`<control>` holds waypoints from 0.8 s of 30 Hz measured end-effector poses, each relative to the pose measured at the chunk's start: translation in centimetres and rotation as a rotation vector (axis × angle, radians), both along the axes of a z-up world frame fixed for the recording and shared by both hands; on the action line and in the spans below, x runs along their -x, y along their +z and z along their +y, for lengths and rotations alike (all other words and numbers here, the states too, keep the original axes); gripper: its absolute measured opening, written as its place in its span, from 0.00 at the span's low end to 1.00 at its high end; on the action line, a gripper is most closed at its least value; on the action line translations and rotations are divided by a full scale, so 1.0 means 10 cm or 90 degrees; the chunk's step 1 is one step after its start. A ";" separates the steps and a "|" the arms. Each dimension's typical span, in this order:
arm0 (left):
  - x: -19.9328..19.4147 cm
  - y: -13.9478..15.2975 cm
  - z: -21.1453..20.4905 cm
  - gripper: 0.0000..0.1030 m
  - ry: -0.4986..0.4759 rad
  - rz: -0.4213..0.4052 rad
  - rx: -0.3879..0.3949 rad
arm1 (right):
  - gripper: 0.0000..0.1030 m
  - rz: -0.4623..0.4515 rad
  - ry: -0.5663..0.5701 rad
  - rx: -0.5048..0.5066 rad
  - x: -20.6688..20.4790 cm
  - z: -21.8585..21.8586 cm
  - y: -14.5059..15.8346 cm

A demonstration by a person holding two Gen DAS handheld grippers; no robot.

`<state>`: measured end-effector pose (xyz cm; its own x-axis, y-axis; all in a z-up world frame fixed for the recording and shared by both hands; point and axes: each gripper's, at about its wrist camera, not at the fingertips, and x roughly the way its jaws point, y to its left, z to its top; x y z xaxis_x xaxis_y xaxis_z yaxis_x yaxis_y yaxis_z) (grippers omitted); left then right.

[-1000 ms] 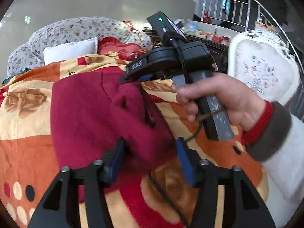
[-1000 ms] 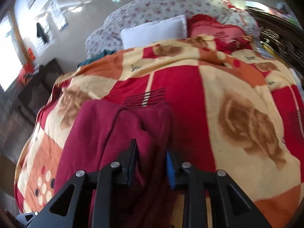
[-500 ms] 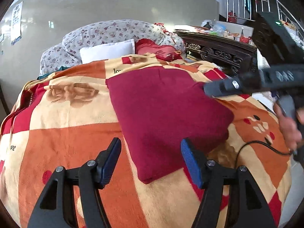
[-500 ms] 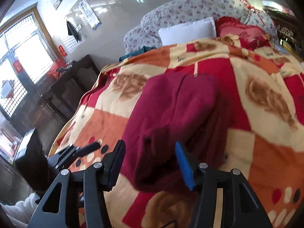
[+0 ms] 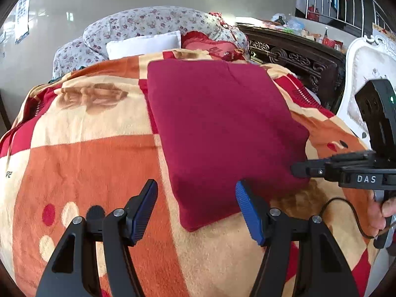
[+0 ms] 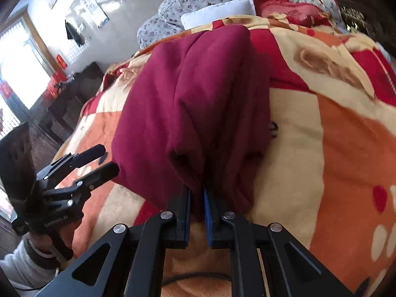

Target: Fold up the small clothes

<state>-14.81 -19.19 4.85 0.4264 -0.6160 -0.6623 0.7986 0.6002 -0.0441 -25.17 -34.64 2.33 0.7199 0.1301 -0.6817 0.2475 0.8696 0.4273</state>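
1. Right gripper (image 6: 197, 205) fingers nearly closed, pinching the near edge of the dark red garment (image 6: 193, 94); cloth bunches into folds right at the tips.
2. In the left wrist view the right gripper (image 5: 300, 169) comes in from the right side, tips touching the garment's right near corner; a hand (image 5: 381, 212) holds its handle, a thin black cable (image 5: 346, 210) loops below it.
3. Left gripper (image 5: 196, 210) fingers spread wide, holding nothing; blue pads (image 5: 247, 212) hover just over the near edge of the garment (image 5: 217, 128), not touching it as far as the view shows.
4. In the right wrist view the left gripper (image 6: 96, 160) sits to the left of the garment, fingers apart, close to the cloth's left edge.
5. Garment lies folded into a rough rectangle on the bed, on top of an orange, red and cream patterned blanket (image 5: 81, 163), flat except at the pinched corner.
6. Farther back: white pillow (image 5: 146, 44), flowered quilt (image 5: 148, 22), red cushion (image 5: 210, 47).
7. Right of the bed: dark carved wooden furniture (image 5: 292, 54), white ornate chair (image 5: 366, 74).
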 end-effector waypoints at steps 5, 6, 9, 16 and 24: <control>0.03 0.16 0.00 0.67 0.009 -0.018 0.024 | 0.31 -0.083 -0.030 -0.037 0.18 -0.11 0.40; 0.03 0.17 -0.03 0.69 0.010 -0.020 0.028 | 0.40 -0.091 -0.040 -0.032 0.17 -0.14 0.47; 0.03 0.17 -0.11 0.69 0.012 -0.022 0.023 | 0.66 -0.090 -0.089 -0.014 0.00 -0.25 0.59; -0.04 0.07 -0.24 0.71 0.030 -0.011 0.005 | 0.33 -0.018 -0.080 0.050 -0.70 -0.33 0.47; -0.11 0.00 -0.29 0.78 0.031 -0.003 0.003 | 0.09 0.032 -0.081 0.159 -0.85 -0.46 0.31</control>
